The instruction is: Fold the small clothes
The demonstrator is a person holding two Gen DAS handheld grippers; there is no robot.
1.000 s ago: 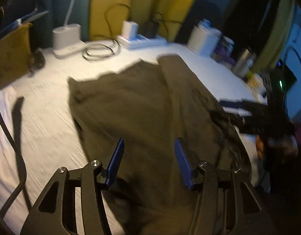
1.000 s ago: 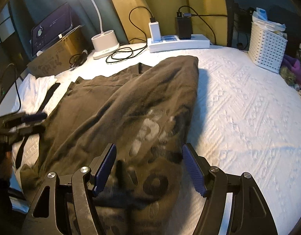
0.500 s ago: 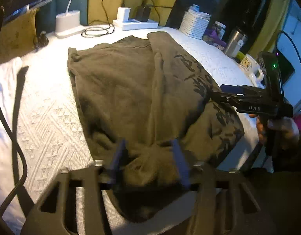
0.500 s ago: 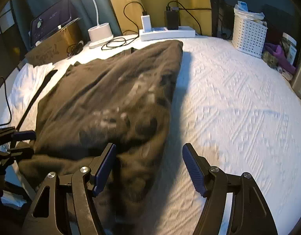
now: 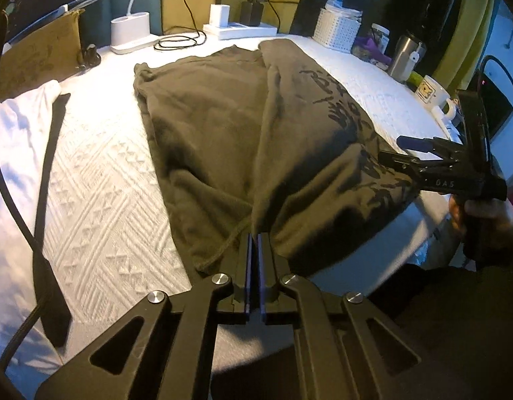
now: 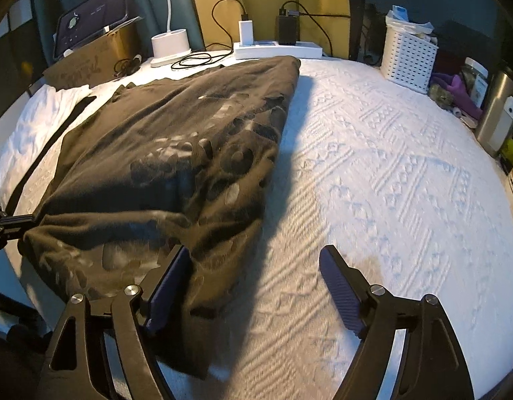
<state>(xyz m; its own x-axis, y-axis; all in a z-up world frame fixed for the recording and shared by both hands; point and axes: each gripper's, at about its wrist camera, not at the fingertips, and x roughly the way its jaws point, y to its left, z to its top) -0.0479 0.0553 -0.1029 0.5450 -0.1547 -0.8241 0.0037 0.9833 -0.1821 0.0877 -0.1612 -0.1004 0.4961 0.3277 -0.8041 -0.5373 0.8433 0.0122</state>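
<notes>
Left wrist view: the left tool (image 5: 253, 245) has its blue pads pressed together on the near hem of an olive-brown shirt (image 5: 229, 140), a pinch of cloth bunched right where the pads meet. Its jaws have just been closing, and the fabric is caught between them. The shirt lies spread on a bed with a white textured bedspread (image 5: 99, 180), its printed half folded over along the middle, dark lettering facing up on the right side.

At the right edge of that view the right tool (image 5: 406, 150) sits at the shirt's near right corner, held by a person's hand (image 5: 483, 213). From its own camera, the right tool (image 6: 256, 266) stands wide apart: its jaws have just been opening, the left pad beside the shirt's edge, the right pad over bare bedspread, neither pressing on cloth.

Along the headboard stand a white lamp base (image 6: 169, 46), a power strip (image 6: 278, 50) with chargers, and a white basket (image 6: 408, 56).
</notes>
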